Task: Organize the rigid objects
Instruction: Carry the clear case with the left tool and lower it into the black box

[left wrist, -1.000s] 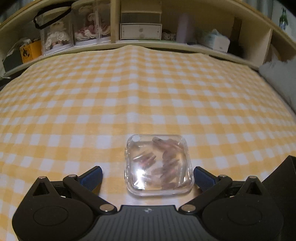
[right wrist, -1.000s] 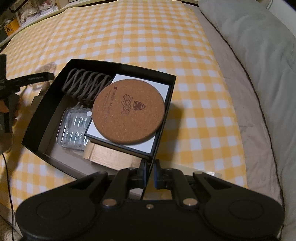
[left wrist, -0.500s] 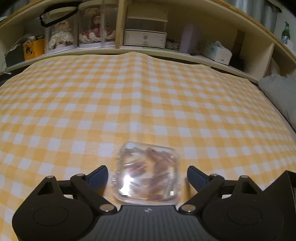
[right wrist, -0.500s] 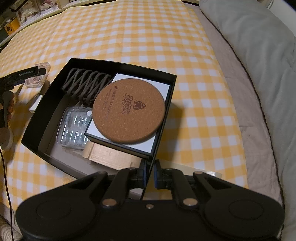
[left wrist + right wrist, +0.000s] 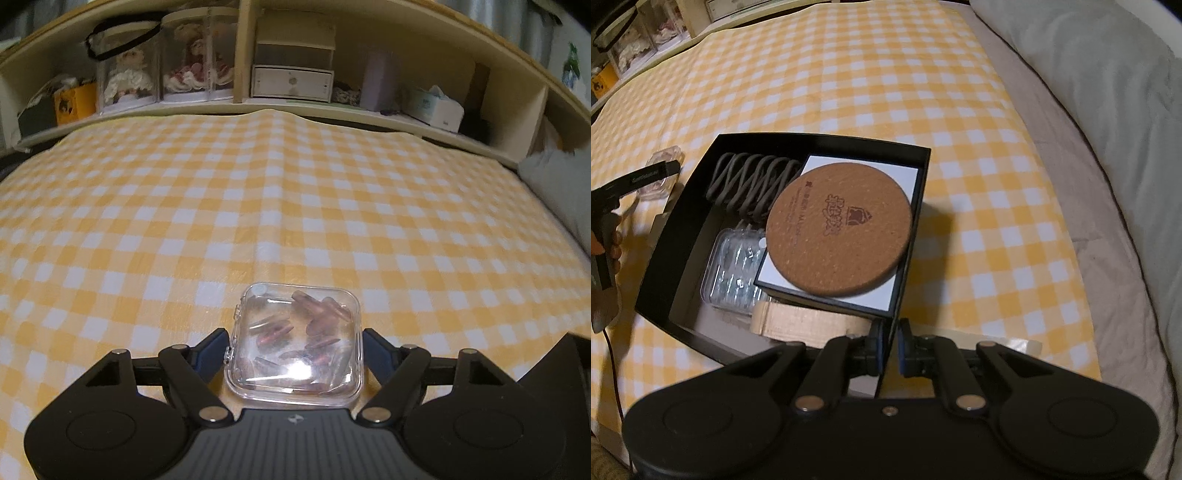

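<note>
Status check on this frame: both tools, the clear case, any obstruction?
Left tool closing around clear case on the checked cloth, pads not pressing yet. Right tool shut on black box wall. No obstruction seen.

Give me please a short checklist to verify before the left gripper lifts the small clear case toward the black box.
1. Clear case sits between the left gripper fingers: ok.
2. Left gripper is closing, pads firmly on the case sides: cannot tell.
3. Case lid shut, small pieces inside: ok.
4. Right gripper shut on the black box wall, steadying it: ok.
5. Free spot in the box beside cork coaster, grey coil and blister pack: cannot tell, it looks crowded.
</note>
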{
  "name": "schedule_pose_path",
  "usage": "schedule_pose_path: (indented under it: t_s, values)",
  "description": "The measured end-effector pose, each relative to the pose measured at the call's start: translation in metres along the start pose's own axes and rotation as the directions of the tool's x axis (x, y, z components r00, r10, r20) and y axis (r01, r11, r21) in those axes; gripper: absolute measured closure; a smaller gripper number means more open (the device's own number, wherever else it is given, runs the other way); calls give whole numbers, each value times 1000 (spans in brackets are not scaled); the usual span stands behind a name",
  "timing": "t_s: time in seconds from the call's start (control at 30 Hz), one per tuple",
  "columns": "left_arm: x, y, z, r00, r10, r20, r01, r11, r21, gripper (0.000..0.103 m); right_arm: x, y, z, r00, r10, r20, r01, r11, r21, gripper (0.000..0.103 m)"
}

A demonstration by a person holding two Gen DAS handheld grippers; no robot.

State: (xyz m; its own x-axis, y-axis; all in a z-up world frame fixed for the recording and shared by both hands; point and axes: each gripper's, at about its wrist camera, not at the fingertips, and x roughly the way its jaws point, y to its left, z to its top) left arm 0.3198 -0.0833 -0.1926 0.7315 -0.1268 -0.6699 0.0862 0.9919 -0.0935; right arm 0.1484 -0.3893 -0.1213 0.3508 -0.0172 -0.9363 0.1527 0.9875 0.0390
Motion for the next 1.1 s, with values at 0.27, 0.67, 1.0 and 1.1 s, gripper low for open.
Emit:
schedule_pose_path:
  t_s: [0.27,0.67,1.0,1.1]
  values:
    - [-20,2,5,998,-63,3,62,992,-112,25,7,9,0,999,-42,-15,41,998,-42,95]
    - [-83,-56,15,981,-196,-7,196,981,7,25,1,1,-1,1000,-9,-14,9,1000,-18,95]
    - [-122,-105,-9,953,-294,-80,299,952,63,25,-2,0,-3,1000,4,-7,-4,1000,-8,95]
    - [-131,-115,-16,947,-308,-94,315,946,74,25,-4,-1,-4,1000,7,-2,-7,1000,-5,95]
